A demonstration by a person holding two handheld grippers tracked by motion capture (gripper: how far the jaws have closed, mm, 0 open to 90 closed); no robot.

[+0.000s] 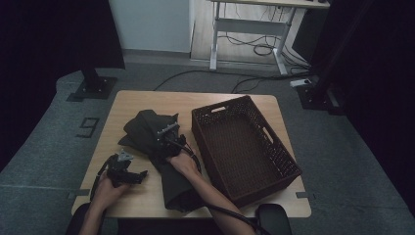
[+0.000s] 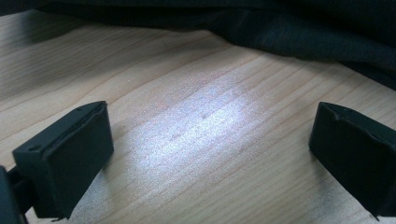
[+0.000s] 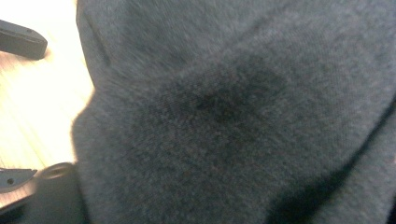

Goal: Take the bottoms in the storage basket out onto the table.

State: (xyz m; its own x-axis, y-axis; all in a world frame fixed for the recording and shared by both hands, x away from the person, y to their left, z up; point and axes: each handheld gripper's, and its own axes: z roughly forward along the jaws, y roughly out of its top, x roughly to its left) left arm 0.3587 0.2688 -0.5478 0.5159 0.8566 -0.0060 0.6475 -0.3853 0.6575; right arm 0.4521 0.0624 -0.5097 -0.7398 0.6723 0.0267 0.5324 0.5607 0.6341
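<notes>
We are working left to right across the light wooden table point(image 1: 132, 100). At the left, we are holding the left gripper point(image 1: 139, 177) low over the bare tabletop near the front edge; in the left gripper view its jaws are standing wide apart with nothing but wood grain between them, and the edge of the dark garment point(image 2: 280, 32) is lying just beyond them.

The dark garment point(image 1: 147, 129) is lying crumpled on the table's left half — one end bunched toward the middle, the other trailing down to the front edge. It is sitting just beside the basket; we cannot tell whether the two are touching.

We are resting the right gripper point(image 1: 166, 134) on top of the garment, roughly at its centre, with the right hand point(image 1: 182, 164) behind it. The right gripper view is showing grey knitted cloth point(image 3: 243, 116) pressed close against the camera; we cannot tell from it how the jaws are standing, nor whether fabric is caught.

At the right, the dark brown perforated basket point(image 1: 284, 161) is standing on the table, set at an angle.
</notes>
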